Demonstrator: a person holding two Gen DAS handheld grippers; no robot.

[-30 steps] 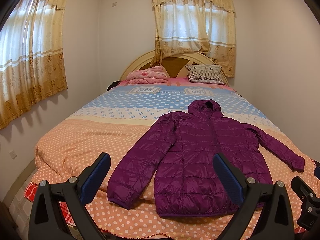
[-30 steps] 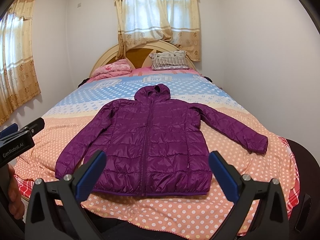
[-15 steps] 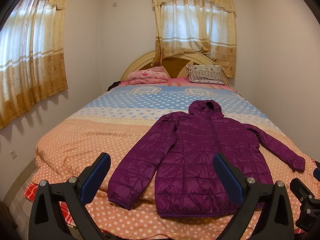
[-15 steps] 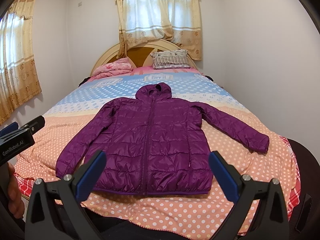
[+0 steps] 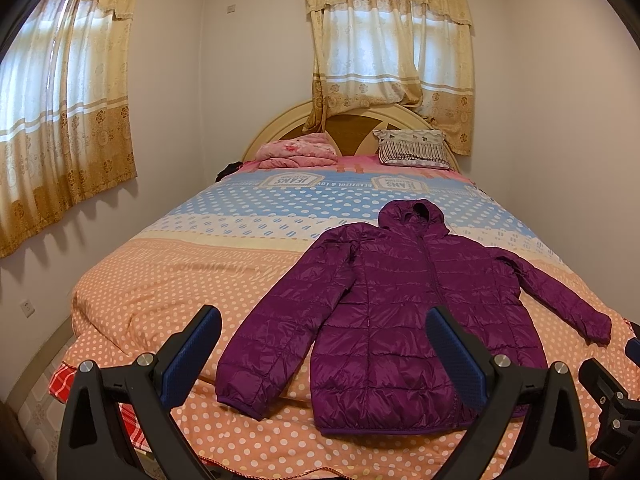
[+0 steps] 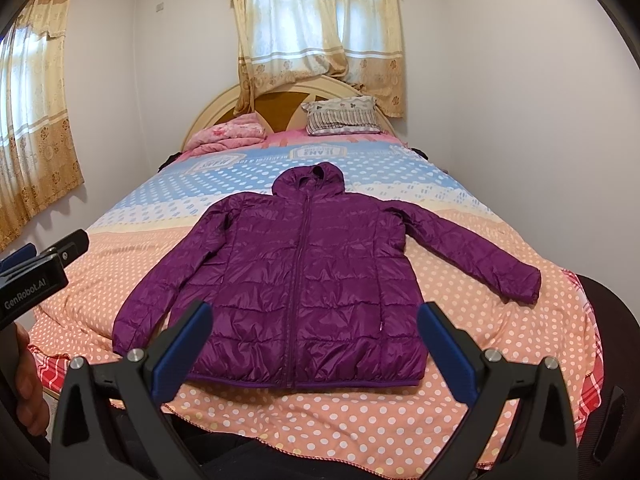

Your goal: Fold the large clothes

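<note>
Purple quilted hooded jacket (image 6: pixel 304 280) laid flat on dotted bedspread (image 6: pixel 460 412), zipped, sleeves spread, left gripper (image 5: pixel 324 344) and right gripper (image 6: pixel 314 338) held spread apart

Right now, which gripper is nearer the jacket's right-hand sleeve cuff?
Right. The right gripper faces the jacket squarely, the cuff to its right; the left gripper sits further left.

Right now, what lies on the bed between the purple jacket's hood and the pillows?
Only bedspread: between the jacket hood and the pillow lie its blue dotted band and printed labels, seen in both views.
</note>
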